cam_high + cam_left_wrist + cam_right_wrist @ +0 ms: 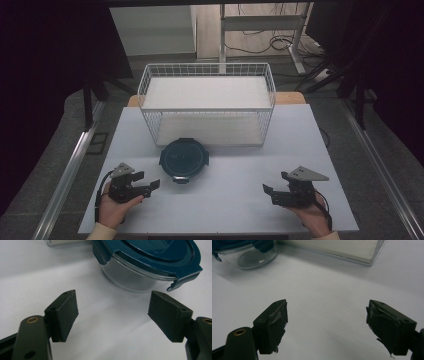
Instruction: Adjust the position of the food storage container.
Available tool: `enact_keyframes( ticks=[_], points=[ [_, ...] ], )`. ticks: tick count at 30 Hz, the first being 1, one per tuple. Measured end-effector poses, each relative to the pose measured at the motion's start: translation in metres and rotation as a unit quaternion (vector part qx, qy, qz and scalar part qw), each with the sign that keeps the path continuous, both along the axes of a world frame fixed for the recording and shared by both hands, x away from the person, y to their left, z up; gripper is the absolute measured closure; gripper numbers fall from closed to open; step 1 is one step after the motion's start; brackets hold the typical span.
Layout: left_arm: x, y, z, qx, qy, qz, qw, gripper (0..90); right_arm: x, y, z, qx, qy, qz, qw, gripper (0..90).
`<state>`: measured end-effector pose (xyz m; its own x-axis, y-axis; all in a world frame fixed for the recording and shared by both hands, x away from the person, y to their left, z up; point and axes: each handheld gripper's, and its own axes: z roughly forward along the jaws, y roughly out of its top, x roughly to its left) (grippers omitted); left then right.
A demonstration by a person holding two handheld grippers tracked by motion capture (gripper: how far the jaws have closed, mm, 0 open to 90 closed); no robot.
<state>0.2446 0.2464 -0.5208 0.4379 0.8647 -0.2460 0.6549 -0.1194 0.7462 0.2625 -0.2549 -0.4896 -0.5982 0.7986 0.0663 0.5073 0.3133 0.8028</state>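
Gaping wide and empty, both the left gripper (112, 312) and right gripper (327, 325) jaws touch nothing.

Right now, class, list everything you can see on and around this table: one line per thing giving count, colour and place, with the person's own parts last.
Container: one, clear glass bowl with a dark blue clip lid on, centre of the table, just in front of the basket.
Basket: one, white wire, rectangular, at the far side of the table.
Table: one, white top.
Cables: several, dark, on the floor beyond the table.
Left tongs: one, black, open, near left, pointing toward the container.
Right tongs: one, black, open, near right.
Hands: two, at the near edge, each holding tongs.
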Motion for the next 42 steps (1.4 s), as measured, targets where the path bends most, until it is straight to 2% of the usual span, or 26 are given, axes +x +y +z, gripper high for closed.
enact_keyframes(
  ticks=[3, 13, 23, 27, 31, 32, 37, 42],
  points=[
    [0.001, 0.0, 0.0, 0.001, 0.0, -0.001, 1.0, 24.1, 0.001, 0.001, -0.003, -0.007, 0.001, 0.007, 0.9999, 17.5],
    [-0.003, -0.003, 0.003, 0.001, -0.005, -0.001, 1.0, 23.6, -0.001, 0.0, -0.001, -0.005, -0.002, 0.009, 0.9999, 18.5],
    [-0.005, -0.002, 0.009, -0.005, -0.006, -0.001, 1.0, 23.0, 0.002, -0.001, 0.0, 0.014, 0.005, -0.007, 0.9999, 19.4],
    [-0.006, -0.003, 0.019, -0.017, -0.01, -0.004, 0.9998, 23.0, 0.003, 0.0, -0.003, 0.008, 0.012, -0.017, 0.9997, 19.5],
    [-0.007, -0.005, 0.03, -0.018, -0.018, -0.005, 0.9997, 23.1, 0.003, -0.001, -0.002, 0.012, 0.021, -0.026, 0.9994, 19.7],
    [-0.006, -0.007, 0.037, -0.017, -0.024, -0.004, 0.9996, 23.2, 0.003, -0.002, -0.001, 0.017, 0.026, -0.025, 0.9992, 20.0],
    [-0.003, -0.011, 0.047, -0.011, -0.025, -0.001, 0.9996, 23.3, 0.003, -0.005, 0.0, 0.026, 0.028, -0.021, 0.9991, 20.3],
    [0.006, -0.017, 0.064, 0.002, -0.026, -0.003, 0.9997, 23.8, 0.002, -0.005, 0.002, 0.025, 0.026, -0.012, 0.9993, 20.4]
  ],
)
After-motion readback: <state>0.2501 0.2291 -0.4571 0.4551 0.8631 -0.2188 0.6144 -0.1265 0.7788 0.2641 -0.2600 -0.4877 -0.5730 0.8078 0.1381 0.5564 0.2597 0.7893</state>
